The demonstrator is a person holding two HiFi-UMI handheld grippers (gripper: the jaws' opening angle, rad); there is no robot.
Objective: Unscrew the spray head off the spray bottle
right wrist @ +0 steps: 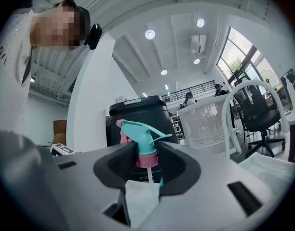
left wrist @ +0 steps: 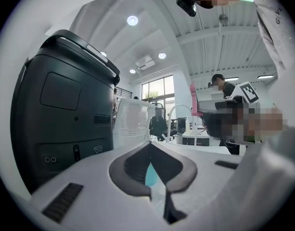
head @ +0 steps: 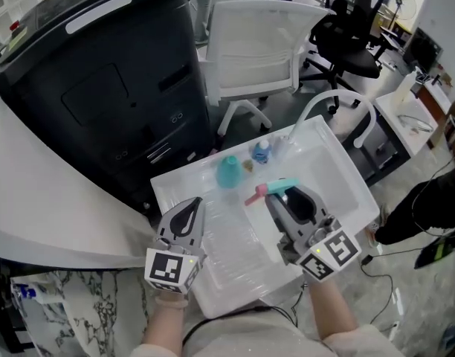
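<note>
A teal spray bottle (head: 229,171) stands without its head on the white tray (head: 339,171), towards the far side. My right gripper (head: 287,196) is shut on the teal spray head (head: 276,190); its pink nozzle points left. In the right gripper view the spray head (right wrist: 140,137) sits upright between the jaws of the right gripper (right wrist: 147,159). The pads press on its pink collar (right wrist: 146,160), and the thin dip tube hangs free below. My left gripper (head: 193,205) hovers over the tray's left side, shut and empty. Through the slit of the left gripper (left wrist: 150,146) a sliver of the teal bottle (left wrist: 150,175) shows.
A small clear bottle with a blue cap (head: 262,152) stands behind the teal bottle. A large black cabinet (head: 101,88) rises at the back left. A white chair (head: 257,50) and a black office chair (head: 350,28) stand beyond the tray. A white arched tube (head: 339,101) stands at the tray's far right corner.
</note>
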